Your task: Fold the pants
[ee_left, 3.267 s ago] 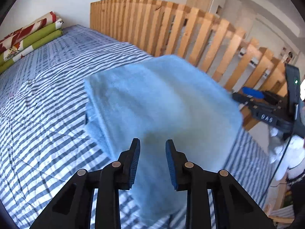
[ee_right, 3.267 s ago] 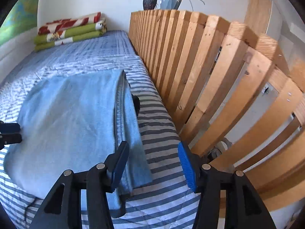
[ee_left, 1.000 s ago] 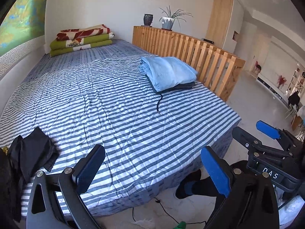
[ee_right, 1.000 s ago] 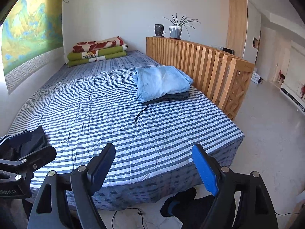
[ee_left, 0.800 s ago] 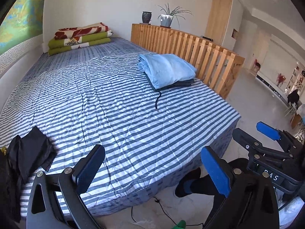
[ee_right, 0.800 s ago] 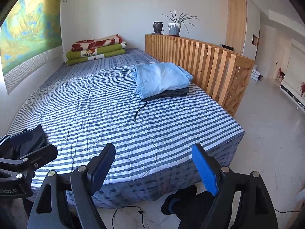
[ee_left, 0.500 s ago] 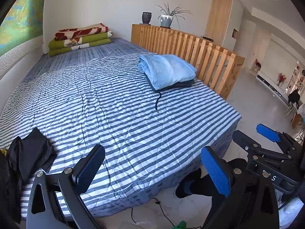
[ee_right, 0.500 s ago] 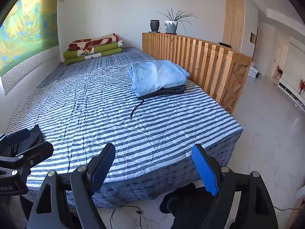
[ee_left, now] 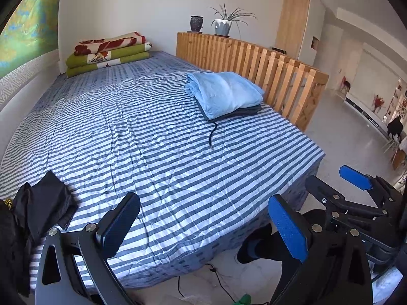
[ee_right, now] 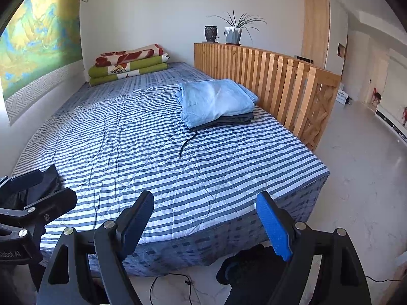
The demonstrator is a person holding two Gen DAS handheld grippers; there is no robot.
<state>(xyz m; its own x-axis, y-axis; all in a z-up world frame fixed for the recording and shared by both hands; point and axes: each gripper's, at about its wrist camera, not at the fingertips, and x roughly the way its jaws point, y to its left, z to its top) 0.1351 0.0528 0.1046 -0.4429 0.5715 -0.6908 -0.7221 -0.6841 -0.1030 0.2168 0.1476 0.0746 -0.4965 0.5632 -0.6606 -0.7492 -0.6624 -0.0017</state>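
Folded light blue pants (ee_left: 223, 94) (ee_right: 216, 101) lie on top of a folded dark garment (ee_left: 244, 111) at the far right of the striped bed (ee_left: 152, 152) (ee_right: 152, 152), beside the wooden slat rail. A dark cord (ee_left: 212, 133) trails from the stack. A loose black garment (ee_left: 43, 203) (ee_right: 38, 183) sits at the bed's near left corner. My left gripper (ee_left: 203, 221) hangs open over the bed's near edge with nothing between its fingers. My right gripper (ee_right: 203, 223) is open and empty too, off the foot of the bed.
A wooden slat rail (ee_left: 267, 71) runs along the bed's right side, with two plant pots (ee_left: 221, 25) on its far end. Folded blankets (ee_left: 109, 50) are stacked at the head. A person's dark-socked foot (ee_right: 241, 264) and cables lie on the floor below.
Over the last second both views barely shift. About three seconds ago both grippers were right at the blue pants by the rail; now they stand back at the foot of the bed, jaws wider.
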